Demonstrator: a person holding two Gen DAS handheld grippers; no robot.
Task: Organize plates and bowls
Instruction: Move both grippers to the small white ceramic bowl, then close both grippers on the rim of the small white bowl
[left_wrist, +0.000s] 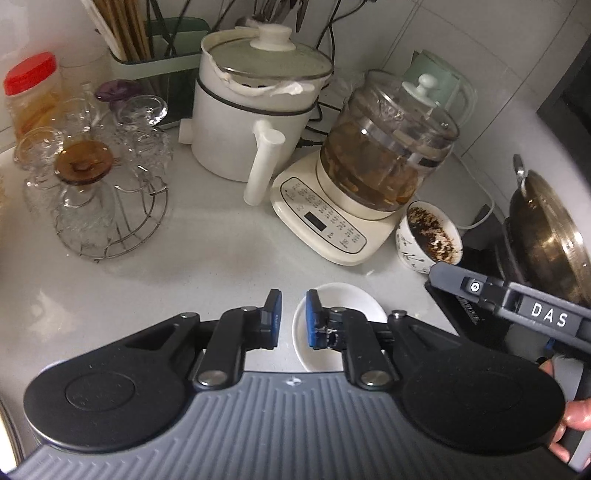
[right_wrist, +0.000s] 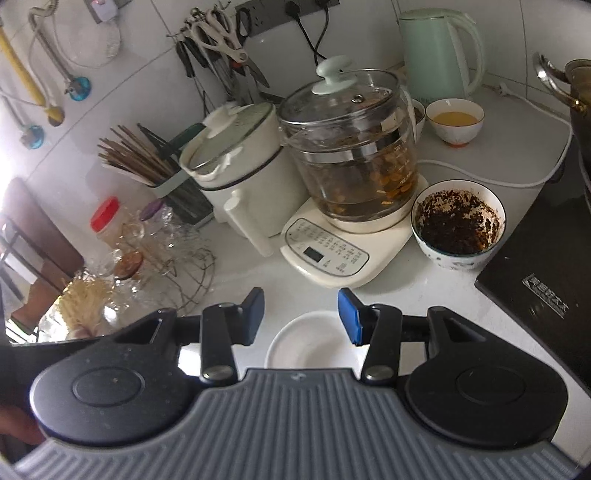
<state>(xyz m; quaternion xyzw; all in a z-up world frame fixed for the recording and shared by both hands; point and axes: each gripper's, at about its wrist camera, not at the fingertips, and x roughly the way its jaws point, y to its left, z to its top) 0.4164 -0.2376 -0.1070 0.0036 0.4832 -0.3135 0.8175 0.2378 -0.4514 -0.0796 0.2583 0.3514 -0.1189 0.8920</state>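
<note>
"DAS" in white letters on the right gripper (left_wrist: 436, 271), seen from the left wrist. Hob (right_wrist: 546, 295) label unreadable. Only the right wrist view shows a mint kettle (right_wrist: 439, 51) and a bowl of yellow liquid (right_wrist: 455, 120). One small white dish (right_wrist: 306, 341) at the bench's near edge. Left gripper (left_wrist: 293, 319) jaws narrowly parted, empty; right gripper's jaws wider apart over the dish, empty. One soiled bowl (right_wrist: 458, 225) beside the hob.

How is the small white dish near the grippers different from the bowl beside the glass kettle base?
The small white dish is shallow, plain and empty; the bowl is deep, with dark residue coating its inside. The dish is bare white, while the bowl carries a dark pattern outside. The dish lies closest to the cameras, the bowl further back. Both sit upright on the counter.
</note>
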